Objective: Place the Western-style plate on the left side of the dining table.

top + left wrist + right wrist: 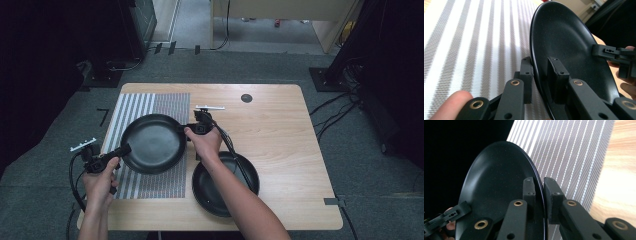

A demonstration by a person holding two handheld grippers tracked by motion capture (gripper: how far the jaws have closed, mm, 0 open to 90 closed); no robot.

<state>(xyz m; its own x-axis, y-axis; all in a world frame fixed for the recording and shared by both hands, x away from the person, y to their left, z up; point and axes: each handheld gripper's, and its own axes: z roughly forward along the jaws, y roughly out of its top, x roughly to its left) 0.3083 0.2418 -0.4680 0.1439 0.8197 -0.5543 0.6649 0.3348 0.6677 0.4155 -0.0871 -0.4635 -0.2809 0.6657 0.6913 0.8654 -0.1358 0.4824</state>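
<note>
A black plate [152, 142] is held between both grippers over a grey and white striped mat [150, 100]. My left gripper [122, 150] is shut on the plate's near left rim, one jaw on each face of the plate [564, 37]; the grip sits at my left gripper [541, 66] in its own view. My right gripper [187, 129] is shut on the opposite rim. In the right gripper view, my right gripper [539, 186] pinches the edge of the plate [499, 175], with the mat [574, 152] behind it.
A second black plate [207, 192] lies on the wooden table [280, 130] near the front edge, partly under the right forearm. A round black grommet [246, 98] sits at the table's far side. Cables trail on the floor at the right.
</note>
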